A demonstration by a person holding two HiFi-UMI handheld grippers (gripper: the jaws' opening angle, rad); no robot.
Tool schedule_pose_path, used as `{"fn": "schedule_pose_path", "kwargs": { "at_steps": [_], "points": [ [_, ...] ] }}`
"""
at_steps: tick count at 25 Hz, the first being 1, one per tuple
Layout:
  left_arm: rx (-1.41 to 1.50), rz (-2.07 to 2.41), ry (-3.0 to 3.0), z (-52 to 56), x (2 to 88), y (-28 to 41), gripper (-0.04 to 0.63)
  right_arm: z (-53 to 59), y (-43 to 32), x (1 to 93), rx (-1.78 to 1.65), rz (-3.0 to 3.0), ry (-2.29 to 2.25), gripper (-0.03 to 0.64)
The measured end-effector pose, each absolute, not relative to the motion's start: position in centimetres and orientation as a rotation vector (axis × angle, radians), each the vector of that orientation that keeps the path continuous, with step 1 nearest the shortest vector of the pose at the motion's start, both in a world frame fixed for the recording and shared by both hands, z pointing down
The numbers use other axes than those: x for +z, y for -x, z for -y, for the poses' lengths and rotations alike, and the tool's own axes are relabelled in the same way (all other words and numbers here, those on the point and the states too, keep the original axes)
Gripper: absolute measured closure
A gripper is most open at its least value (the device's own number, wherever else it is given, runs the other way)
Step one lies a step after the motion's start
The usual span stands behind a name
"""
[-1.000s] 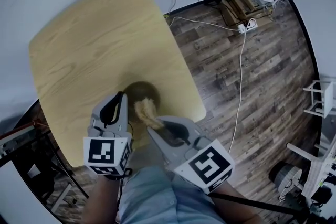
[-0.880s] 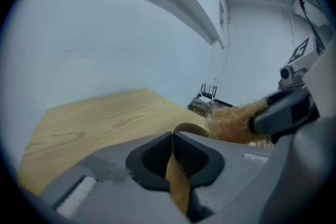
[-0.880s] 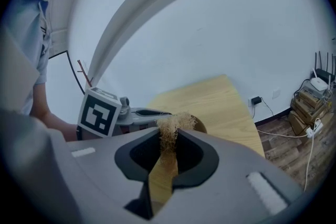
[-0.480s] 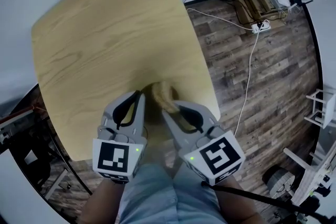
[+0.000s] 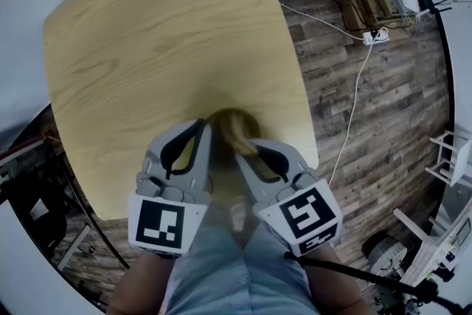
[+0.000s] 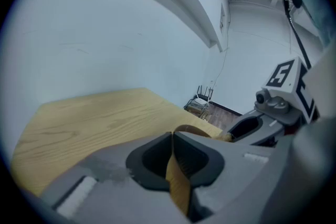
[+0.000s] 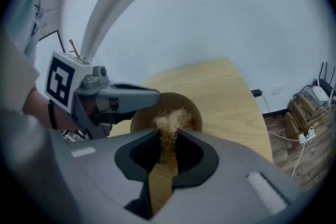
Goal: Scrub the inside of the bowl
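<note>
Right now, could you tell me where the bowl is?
In the head view, the wooden bowl is at the table's near end, its rim pinched by the left claw.

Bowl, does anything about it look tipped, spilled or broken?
Nothing spilled or broken. The bowl looks tipped toward the right gripper, held that way by the left gripper clamped on its rim, with the fibrous scrubber inside it.
</note>
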State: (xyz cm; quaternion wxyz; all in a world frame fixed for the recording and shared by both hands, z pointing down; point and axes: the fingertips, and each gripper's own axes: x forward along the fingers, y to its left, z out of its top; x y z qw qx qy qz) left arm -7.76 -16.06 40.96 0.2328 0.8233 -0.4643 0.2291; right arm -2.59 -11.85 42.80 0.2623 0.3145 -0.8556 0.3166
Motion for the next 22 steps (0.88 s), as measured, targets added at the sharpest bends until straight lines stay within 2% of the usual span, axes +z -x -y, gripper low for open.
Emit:
{"fn": "schedule_pose_path", "kwargs": {
  "at_steps": [10, 22],
  "points": [
    [0.643, 1.288, -2.265, 15.6, 41.1, 8.0, 0.56, 7.6, 4.6, 41.9, 1.052, 2.363, -0.725, 0.56],
    [0.713, 1.308, -2.306, 15.4, 41.5, 7.9, 0.56, 5.6, 2.4, 36.7, 1.068, 2.498, -0.781, 0.56]
  ]
}}
